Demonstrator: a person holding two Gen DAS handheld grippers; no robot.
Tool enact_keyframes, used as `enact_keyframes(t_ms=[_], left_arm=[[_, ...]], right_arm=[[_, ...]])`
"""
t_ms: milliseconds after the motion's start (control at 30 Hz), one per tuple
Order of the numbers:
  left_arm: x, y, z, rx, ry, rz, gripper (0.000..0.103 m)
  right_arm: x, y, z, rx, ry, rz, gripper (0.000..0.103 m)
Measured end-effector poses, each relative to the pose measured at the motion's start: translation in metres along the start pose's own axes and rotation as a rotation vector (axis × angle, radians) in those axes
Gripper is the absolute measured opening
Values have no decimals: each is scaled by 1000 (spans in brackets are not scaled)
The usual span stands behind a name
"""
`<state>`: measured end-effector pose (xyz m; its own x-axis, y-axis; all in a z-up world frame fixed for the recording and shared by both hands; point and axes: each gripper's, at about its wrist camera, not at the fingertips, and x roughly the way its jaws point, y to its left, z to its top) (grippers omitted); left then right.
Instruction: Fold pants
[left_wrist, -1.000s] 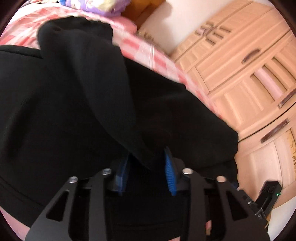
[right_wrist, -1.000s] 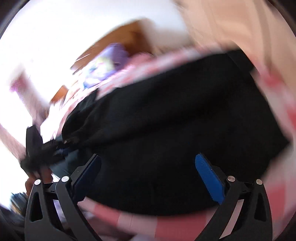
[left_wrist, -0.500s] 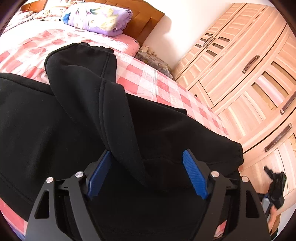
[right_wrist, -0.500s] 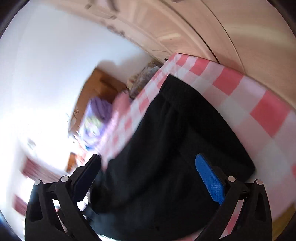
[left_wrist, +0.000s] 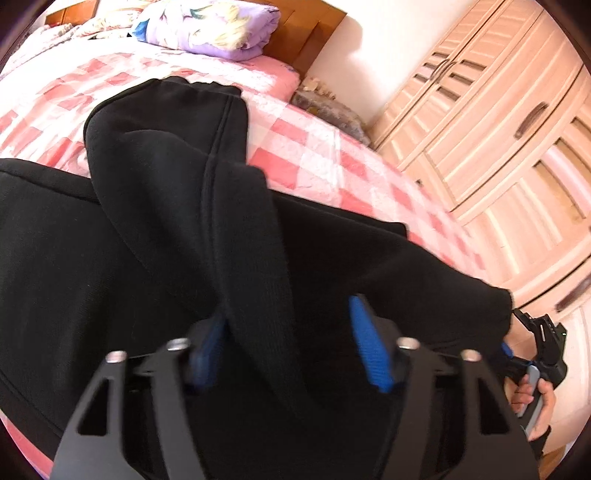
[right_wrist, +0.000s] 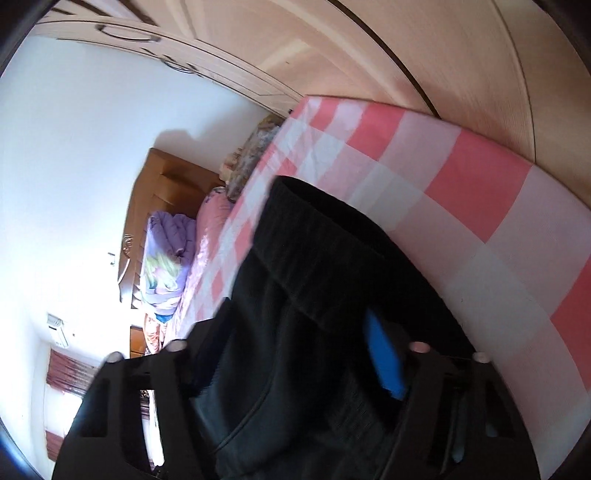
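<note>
We are seeing the pants (left_wrist: 155, 280) lying across the bed (left_wrist: 314, 155), one leg folded over the rest and running toward the headboard (left_wrist: 306, 40). A folded quilt (left_wrist: 207, 26) is resting at the head end. The wardrobe (left_wrist: 498, 122) is standing right of the bed.

One pants (left_wrist: 155, 258), one bed (left_wrist: 317, 155), one quilt (left_wrist: 207, 26), two grippers.

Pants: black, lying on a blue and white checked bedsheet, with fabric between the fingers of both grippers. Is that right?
One detail is wrong: the bedsheet is pink and white checked, not blue and white, as the left wrist view shows. The rest holds: the pants are black, and fabric sits between the fingers of the left gripper and the right gripper.
</note>
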<state>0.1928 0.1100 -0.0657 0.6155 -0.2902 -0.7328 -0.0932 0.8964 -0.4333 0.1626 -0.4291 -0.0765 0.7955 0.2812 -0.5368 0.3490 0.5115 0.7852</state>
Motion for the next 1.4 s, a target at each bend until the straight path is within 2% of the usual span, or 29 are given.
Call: enact_keyframes(t_ms=[67,100,133,233,400,500,600,700,767,833,900,1133,1200,1300,1400], left_arm=[[1,5,2,-11,-3,30,19],[0,8,4,-22,-2,13,13],[-3,12,7,-36,-9,-4,11],[-18,12,15,-23,-46,-29,10],[-63,6,36,-25,-138,-80,10],[-100,9,38,-17,-175,-113,10],[-124,16,17,32,-187,-93,11],[-112,34,-14,39,-119,-70,11],[-86,45,-35,32,-45,-37,11],[-64,53,-49,41,-15,12,11],[-58,55,-54,41,-14,38,11],[-86,50,-53,67,-89,26,11],[-77,50,-55,77,-68,46,11],[-59,65,-61,27,-12,53,11],[-69,65,-61,18,-39,29,11]], right_arm=[[-1,-4,-3,7,-8,-23,37],[-2,-6,-4,0,-21,-17,33],[-4,-6,-5,-15,-31,-10,32],[-16,10,-11,-99,-84,-6,27],[-74,53,-35,-235,-196,53,25],[-114,59,-51,-279,-228,86,22],[-138,39,-72,-289,-222,68,21],[-130,1,-93,-267,-158,-19,21],[-117,-27,-103,-220,-102,-54,21],[-111,-48,-114,-211,-87,-91,21],[-118,-52,-118,-199,-92,-70,20],[-130,-39,-121,-248,-111,-63,20],[-122,-43,-120,-221,-94,-78,20],[-120,-55,-120,-159,-76,-47,19],[-129,-37,-123,-215,-91,-60,19]])
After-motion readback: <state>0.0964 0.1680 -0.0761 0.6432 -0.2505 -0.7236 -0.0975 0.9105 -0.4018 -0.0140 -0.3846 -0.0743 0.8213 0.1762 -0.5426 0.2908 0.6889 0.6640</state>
